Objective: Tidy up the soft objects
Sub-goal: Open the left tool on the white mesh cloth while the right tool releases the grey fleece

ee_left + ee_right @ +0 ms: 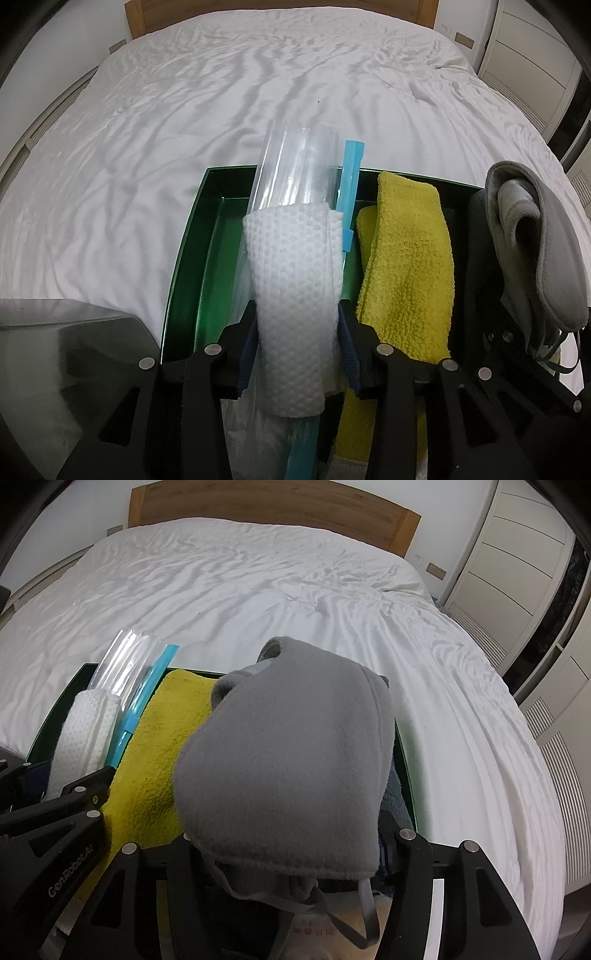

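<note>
Tilting steeply down, left tool [297, 332] straddles white cloth roll [291, 295].

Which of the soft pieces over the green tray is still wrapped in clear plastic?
The white dimpled cloth between the left gripper's jaws; its clear bag with a blue zip strip sticks out past it. The yellow towel and grey fleece piece are bare.

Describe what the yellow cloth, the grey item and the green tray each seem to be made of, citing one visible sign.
Yellow cloth: likely terry or microfibre, matte; its surface shows a looped, nubbly pile.
Grey item: probably fleece or soft felt, matte; fuzzy nap and a stitched hem.
Green tray: rigid, glossy walls that catch reflections; plastic or coated card, hard to tell.
</note>
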Demonstrator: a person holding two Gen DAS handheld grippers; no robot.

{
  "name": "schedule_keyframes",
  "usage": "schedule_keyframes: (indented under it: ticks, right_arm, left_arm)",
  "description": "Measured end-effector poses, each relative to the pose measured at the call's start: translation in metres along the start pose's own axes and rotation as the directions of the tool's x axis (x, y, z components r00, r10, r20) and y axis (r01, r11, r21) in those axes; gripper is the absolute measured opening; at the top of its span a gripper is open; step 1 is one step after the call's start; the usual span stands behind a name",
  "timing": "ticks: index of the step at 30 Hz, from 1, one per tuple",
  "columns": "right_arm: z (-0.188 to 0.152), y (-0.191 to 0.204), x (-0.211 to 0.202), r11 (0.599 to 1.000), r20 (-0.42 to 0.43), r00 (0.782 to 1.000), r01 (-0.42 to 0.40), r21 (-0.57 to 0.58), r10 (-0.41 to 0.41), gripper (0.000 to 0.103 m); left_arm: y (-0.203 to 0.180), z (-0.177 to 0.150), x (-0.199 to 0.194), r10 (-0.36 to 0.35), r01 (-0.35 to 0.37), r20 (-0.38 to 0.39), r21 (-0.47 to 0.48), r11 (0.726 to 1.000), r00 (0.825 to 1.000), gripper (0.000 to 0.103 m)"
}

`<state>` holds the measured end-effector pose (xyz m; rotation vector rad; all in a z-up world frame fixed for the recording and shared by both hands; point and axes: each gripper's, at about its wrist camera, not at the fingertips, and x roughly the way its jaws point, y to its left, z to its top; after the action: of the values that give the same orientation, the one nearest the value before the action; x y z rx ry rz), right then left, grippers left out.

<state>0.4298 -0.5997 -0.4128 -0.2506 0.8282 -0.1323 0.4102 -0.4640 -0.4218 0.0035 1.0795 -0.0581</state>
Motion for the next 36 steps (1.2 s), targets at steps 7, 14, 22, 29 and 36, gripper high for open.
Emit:
schedule_keyframes:
  ticks: [7, 14, 22, 29, 36]
  right_arm:
    - [-0.003, 0.001, -0.005, 1.000, 0.002, 1.000, 0.004, -0.001, -0.004, 0.064]
    - [-0.005, 0.003, -0.009, 1.000, 0.002, 1.000, 0.004, -0.002, -0.004, 0.069]
    - [-0.006, 0.003, -0.017, 1.000, 0.013, 1.000, 0.010, -0.001, -0.010, 0.075]
    - [-0.008, 0.003, -0.025, 1.000, 0.021, 1.000, 0.023, -0.003, -0.023, 0.080]
    - [-0.011, 0.006, -0.035, 1.000, 0.031, 0.999, 0.023, -0.013, -0.023, 0.093]
  left_arm:
    - [0.002, -0.001, -0.002, 0.004, -0.004, 0.002, 0.002, 1.000, 1.000, 0.038]
    - [0.003, -0.003, -0.004, 0.006, -0.006, 0.009, 0.001, 1.000, 1.000, 0.043]
    - [0.005, -0.002, -0.009, 0.014, -0.014, 0.021, -0.003, 1.000, 1.000, 0.050]
    - [0.009, -0.002, -0.015, 0.021, -0.021, 0.031, -0.006, 1.000, 0.999, 0.055]
    - [0.006, -0.002, -0.023, 0.017, -0.017, 0.047, 0.009, 1.000, 0.999, 0.060]
